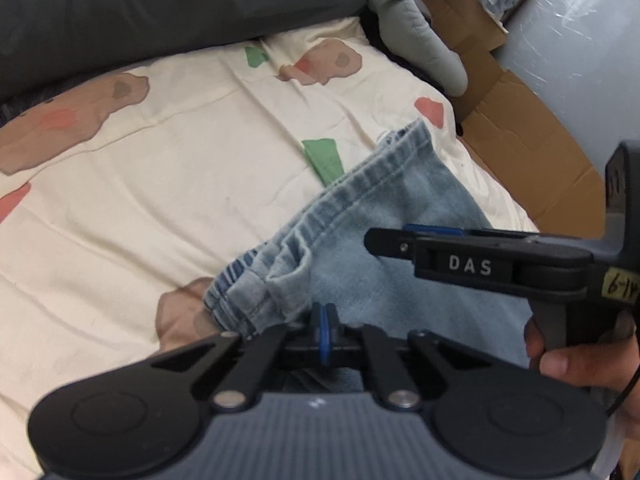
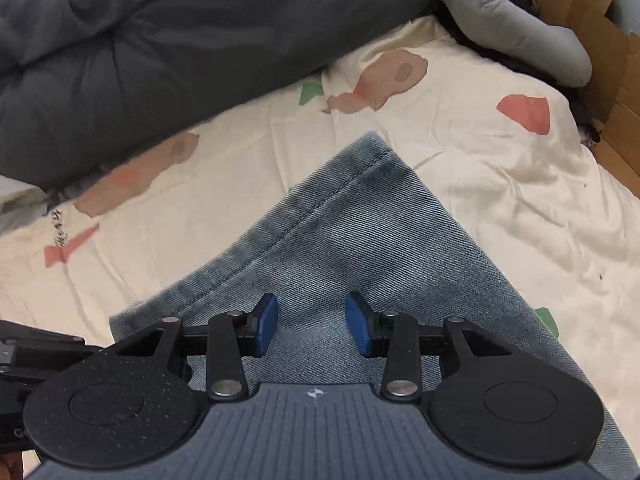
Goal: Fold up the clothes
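Observation:
Light blue jeans (image 1: 384, 208) lie folded on a cream bedsheet (image 1: 160, 184) with brown, pink and green patches. My left gripper (image 1: 325, 330) is shut, its blue pads pressed together on the bunched hem edge of the jeans at the near side. My right gripper (image 2: 313, 326) is open, its blue pads (image 2: 266, 326) apart just above flat denim (image 2: 360, 240) with nothing between them. In the left wrist view the right gripper (image 1: 384, 240) shows side-on over the jeans, held by a hand (image 1: 568, 360).
A dark grey duvet (image 2: 160, 60) is heaped along the far side of the bed. A grey padded cushion (image 1: 416, 36) and flattened cardboard (image 1: 532, 152) lie past the bed's right edge. Plastic-wrapped bundles (image 1: 580, 40) stand beyond them.

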Demonstrator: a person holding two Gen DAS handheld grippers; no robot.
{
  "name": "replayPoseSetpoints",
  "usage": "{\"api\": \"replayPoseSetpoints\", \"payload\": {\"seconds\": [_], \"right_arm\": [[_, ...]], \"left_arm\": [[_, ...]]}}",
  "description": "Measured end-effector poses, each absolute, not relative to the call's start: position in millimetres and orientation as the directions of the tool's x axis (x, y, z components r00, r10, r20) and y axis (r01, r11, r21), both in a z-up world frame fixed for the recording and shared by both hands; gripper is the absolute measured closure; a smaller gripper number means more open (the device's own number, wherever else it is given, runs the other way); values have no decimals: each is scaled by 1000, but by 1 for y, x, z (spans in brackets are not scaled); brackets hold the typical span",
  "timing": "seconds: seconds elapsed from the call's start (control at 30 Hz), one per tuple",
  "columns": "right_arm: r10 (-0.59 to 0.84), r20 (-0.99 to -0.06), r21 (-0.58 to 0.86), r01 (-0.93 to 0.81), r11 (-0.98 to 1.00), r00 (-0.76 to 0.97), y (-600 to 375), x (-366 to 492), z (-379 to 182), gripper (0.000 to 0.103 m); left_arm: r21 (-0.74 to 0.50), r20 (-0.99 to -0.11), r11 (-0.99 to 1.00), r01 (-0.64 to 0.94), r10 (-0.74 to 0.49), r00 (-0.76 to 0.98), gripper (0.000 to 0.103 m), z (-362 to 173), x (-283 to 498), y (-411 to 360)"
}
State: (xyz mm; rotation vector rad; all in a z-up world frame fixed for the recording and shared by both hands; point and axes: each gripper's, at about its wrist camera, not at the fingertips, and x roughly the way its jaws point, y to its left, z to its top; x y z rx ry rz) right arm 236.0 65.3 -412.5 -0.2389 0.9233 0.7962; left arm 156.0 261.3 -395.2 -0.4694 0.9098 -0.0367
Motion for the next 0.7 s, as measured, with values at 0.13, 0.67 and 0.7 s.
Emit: {"api": "replayPoseSetpoints", "payload": {"seconds": [0.13, 0.67, 0.7], "right_arm": [[515, -798, 184, -686, 704, 314, 63, 246, -418, 58], [545, -711, 90, -711, 698, 445, 22, 252, -390, 60], [542, -713, 88, -711, 698, 444, 22, 255, -392, 60]], "left_arm": [[-410, -747, 896, -169, -223, 626, 100, -396, 159, 262], [-414, -672, 899, -143, -196, 714, 98, -351, 177, 246], [-409, -668, 902, -139, -192, 719, 98, -353, 181, 245]]}}
